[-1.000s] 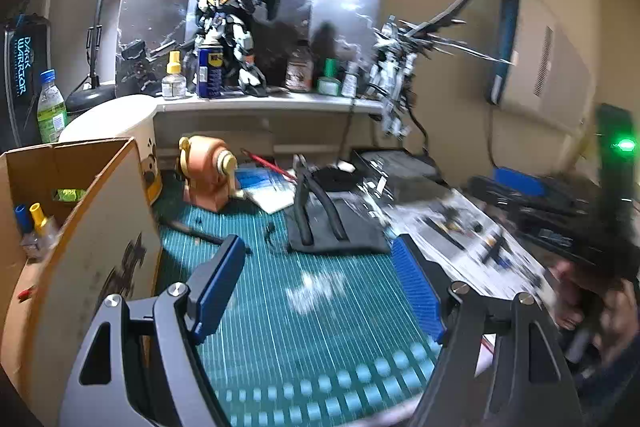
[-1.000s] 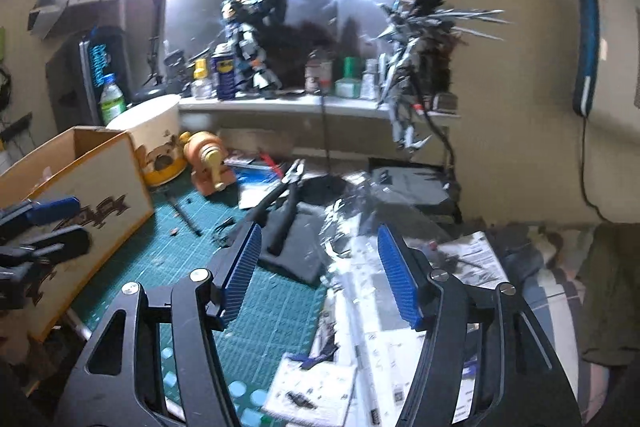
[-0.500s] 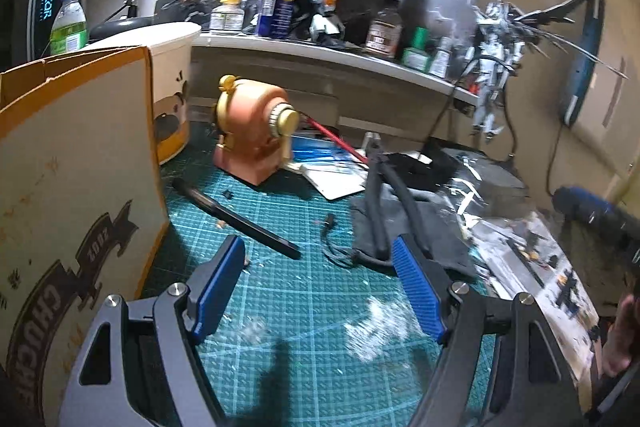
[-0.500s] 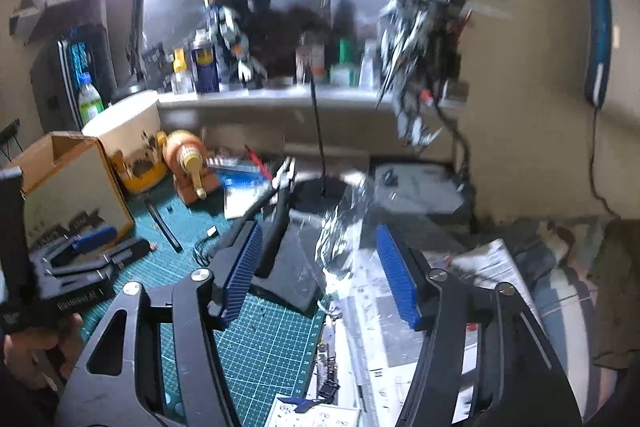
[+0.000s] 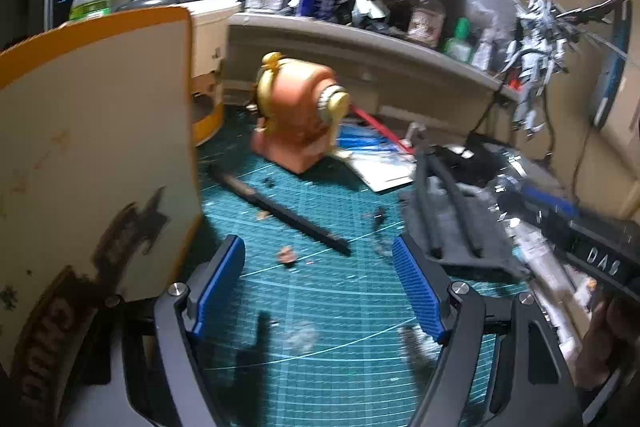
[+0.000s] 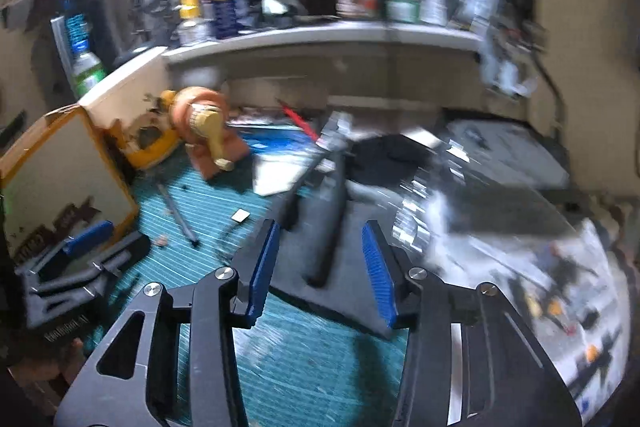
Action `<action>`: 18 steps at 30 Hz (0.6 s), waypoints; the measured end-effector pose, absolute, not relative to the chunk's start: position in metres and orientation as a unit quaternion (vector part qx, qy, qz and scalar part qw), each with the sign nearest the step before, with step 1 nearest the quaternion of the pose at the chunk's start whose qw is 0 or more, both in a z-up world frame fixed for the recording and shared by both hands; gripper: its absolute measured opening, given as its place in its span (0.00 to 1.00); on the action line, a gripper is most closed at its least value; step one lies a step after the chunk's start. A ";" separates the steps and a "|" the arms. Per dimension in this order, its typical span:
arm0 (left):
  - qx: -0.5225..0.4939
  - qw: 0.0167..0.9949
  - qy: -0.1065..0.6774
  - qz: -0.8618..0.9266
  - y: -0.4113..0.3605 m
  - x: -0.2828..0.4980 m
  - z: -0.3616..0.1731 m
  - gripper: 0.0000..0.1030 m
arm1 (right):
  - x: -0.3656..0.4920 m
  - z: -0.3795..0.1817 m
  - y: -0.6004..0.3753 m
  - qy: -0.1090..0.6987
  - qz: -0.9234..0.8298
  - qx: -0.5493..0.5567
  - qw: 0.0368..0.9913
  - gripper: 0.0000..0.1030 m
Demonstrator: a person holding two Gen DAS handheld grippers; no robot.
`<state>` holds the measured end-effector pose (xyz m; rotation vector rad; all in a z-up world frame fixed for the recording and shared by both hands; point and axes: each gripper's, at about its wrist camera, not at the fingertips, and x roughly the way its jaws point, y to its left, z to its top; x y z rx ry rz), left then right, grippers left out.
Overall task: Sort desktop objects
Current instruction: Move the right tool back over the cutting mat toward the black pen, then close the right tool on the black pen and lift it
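Left gripper (image 5: 320,283): jaws wide, nothing between the blue pads (image 5: 219,283), hovering over green cutting mat (image 5: 340,307). Small pinkish scrap (image 5: 286,254) on the mat at 12 o'clock, just past the fingertips. Black pen (image 5: 280,207) lying aslant beyond it, toward 11 o'clock. Orange crank sharpener (image 5: 298,115) farther out at 12 o'clock, upright on the mat. Cardboard box (image 5: 96,155) close at 9 o'clock, wall upright. Black pliers (image 5: 448,203) on a dark cloth (image 5: 460,227) at 2 o'clock.

Right gripper (image 6: 320,267): jaws closing, about half apart, pads (image 6: 376,267) pressing on nothing. One pliers handle (image 6: 330,227) in line with the gap, just beyond the fingertips at 12 o'clock; contact impossible to judge through the blur. Clear crinkled plastic wrap (image 6: 440,195) at 2 o'clock. Printed sheets (image 6: 560,267) at 3 o'clock. Shelf (image 6: 320,35) with bottles and cans at the far back, 12 o'clock.
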<state>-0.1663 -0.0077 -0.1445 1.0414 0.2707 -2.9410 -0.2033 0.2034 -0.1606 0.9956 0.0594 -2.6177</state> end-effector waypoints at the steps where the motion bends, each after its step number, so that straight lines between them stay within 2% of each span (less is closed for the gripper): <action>1: 0.335 0.006 0.084 -0.939 -0.008 -0.166 -0.145 0.74 | -0.208 -0.159 0.194 0.035 -0.918 0.347 0.188 0.40; 4: 0.340 0.004 0.080 -0.937 -0.009 -0.165 -0.144 0.74 | -0.227 -0.166 0.162 0.084 -0.898 0.357 0.244 0.39; 6: 0.340 0.001 0.090 -0.936 -0.014 -0.163 -0.143 0.69 | -0.237 -0.177 0.142 0.106 -0.878 0.369 0.286 0.36; 7: 0.339 -0.003 0.096 -0.936 -0.019 -0.161 -0.142 0.64 | -0.240 -0.184 0.134 0.119 -0.869 0.376 0.301 0.31; 9: 0.343 -0.009 0.099 -0.934 -0.024 -0.157 -0.142 0.60 | -0.246 -0.198 0.118 0.142 -0.850 0.388 0.326 0.28; 18: 0.362 -0.010 0.095 -0.927 -0.025 -0.139 -0.142 0.60 | -0.253 -0.222 0.084 0.161 -0.811 0.411 0.385 0.28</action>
